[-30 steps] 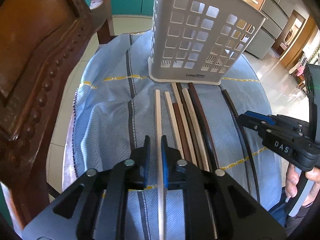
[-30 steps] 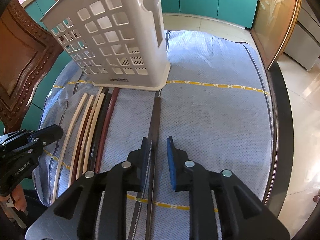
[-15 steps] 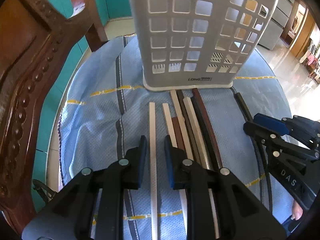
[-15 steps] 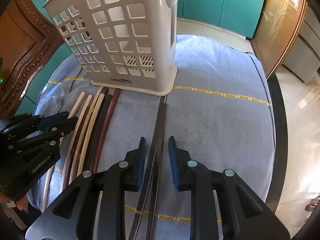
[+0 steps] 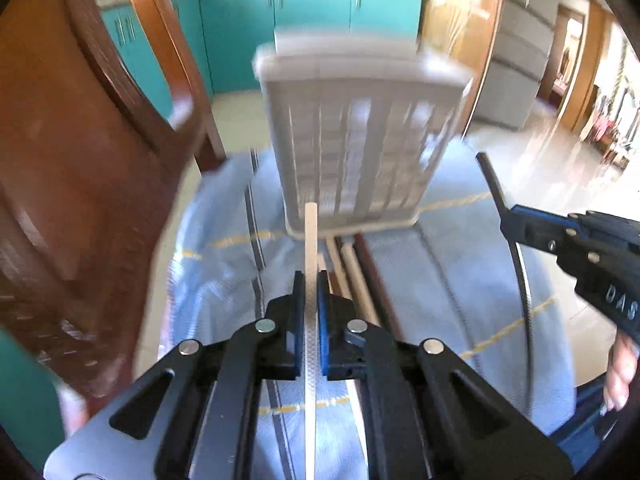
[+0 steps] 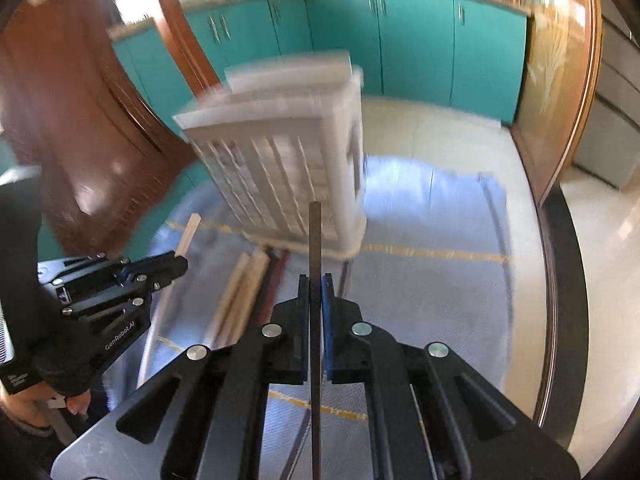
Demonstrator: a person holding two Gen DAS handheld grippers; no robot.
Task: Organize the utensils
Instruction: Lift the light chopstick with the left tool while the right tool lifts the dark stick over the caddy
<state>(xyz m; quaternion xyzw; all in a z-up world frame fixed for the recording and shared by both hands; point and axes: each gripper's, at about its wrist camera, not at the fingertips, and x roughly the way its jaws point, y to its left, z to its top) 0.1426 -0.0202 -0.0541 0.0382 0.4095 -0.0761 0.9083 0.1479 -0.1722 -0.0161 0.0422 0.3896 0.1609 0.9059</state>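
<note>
My left gripper (image 5: pixel 311 280) is shut on a pale cream chopstick (image 5: pixel 310 236), lifted off the cloth and pointing at the white slotted utensil basket (image 5: pixel 356 136). My right gripper (image 6: pixel 315 280) is shut on a dark chopstick (image 6: pixel 315 236), also raised toward the basket (image 6: pixel 288 160). Each gripper shows in the other's view, the right gripper (image 5: pixel 508 216) with the dark stick (image 5: pixel 490 178), the left gripper (image 6: pixel 180 262) with the cream stick (image 6: pixel 189 232). Several more cream and brown chopsticks (image 5: pixel 352 268) (image 6: pixel 244 288) lie side by side on the cloth in front of the basket.
A blue cloth (image 5: pixel 452 264) (image 6: pixel 432 216) covers the round table. A carved wooden chair (image 5: pixel 80 168) (image 6: pixel 92 128) stands close on the left. Teal cabinets (image 6: pixel 420 48) line the far wall. One dark chopstick (image 6: pixel 344 276) lies on the cloth right of the bundle.
Both grippers closed on their chopsticks and lifted them off the cloth, tilting up toward the basket. The views are blurred from motion.
</note>
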